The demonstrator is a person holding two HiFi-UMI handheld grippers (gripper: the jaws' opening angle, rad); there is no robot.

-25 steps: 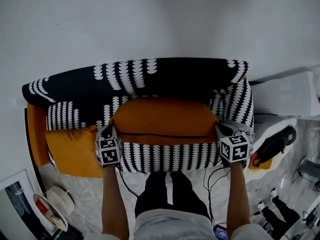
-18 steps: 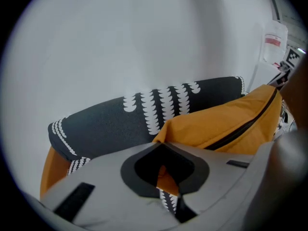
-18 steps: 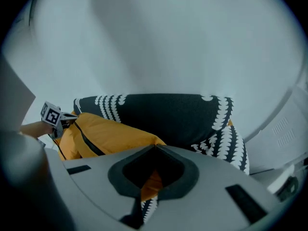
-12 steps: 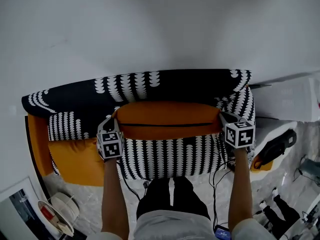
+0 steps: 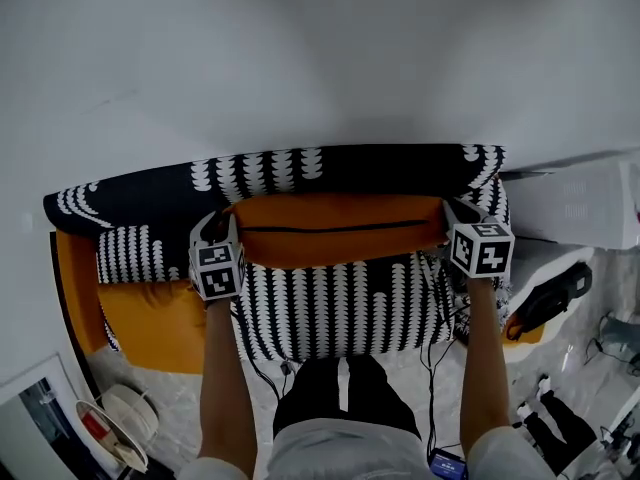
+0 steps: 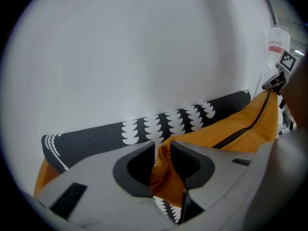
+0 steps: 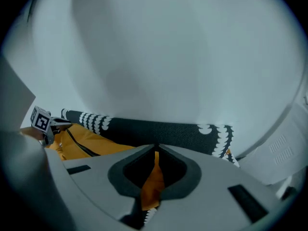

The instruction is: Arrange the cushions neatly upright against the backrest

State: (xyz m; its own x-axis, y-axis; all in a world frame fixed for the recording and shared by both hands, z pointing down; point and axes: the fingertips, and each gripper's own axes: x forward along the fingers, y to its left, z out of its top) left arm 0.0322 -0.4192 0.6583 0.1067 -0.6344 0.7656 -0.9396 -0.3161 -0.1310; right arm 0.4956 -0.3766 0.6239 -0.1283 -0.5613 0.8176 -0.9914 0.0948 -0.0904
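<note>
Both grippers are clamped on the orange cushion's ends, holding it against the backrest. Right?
Not quite. The left gripper isn't clamped: its jaws have just been opening and stand apart, cushion fabric loose between them, as the left gripper view shows. The right gripper is clamped on its end, cushion against the backrest.

White wall (image 5: 300, 48) — cable reel (image 5: 118, 420)
</note>
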